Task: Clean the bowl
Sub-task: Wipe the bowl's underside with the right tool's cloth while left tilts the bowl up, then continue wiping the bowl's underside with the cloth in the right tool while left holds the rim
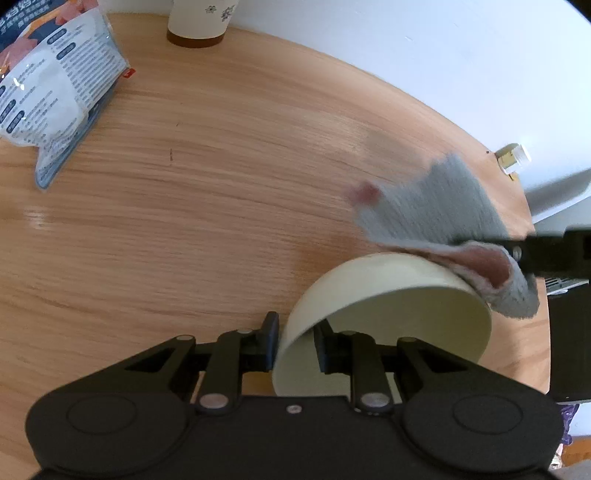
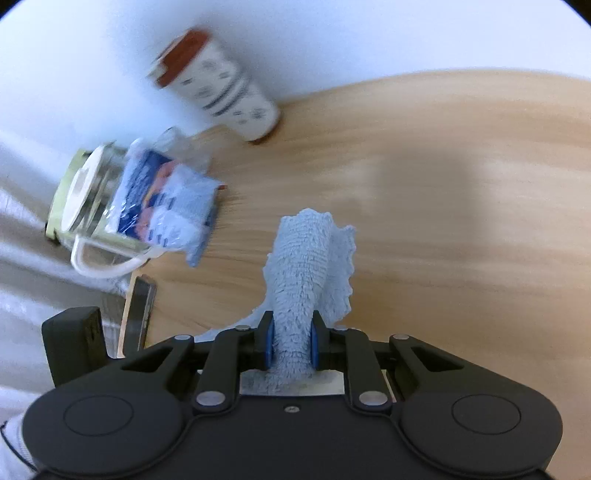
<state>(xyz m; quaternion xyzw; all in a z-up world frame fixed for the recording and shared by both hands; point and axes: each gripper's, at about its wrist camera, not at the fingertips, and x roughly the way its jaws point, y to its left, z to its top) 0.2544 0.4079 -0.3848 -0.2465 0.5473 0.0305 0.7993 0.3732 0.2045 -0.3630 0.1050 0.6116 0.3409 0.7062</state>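
A cream bowl (image 1: 388, 314) is tilted on its side above the wooden table (image 1: 221, 184), its opening facing right. My left gripper (image 1: 295, 338) is shut on the bowl's rim, one finger outside and one inside. A grey-blue cloth (image 1: 436, 210) with a pink underside drapes over the bowl's upper right edge, held by my right gripper (image 1: 532, 254), which enters from the right. In the right wrist view my right gripper (image 2: 292, 345) is shut on the bunched cloth (image 2: 308, 266), which sticks out ahead over the table. The bowl is not seen in that view.
A paper cup (image 1: 199, 20) stands at the table's far edge. A plastic-wrapped packet (image 1: 55, 92) lies at the far left, next to a glass jug with a white handle (image 2: 96, 206). A small clear bottle (image 1: 513, 157) sits at the right edge by the white wall.
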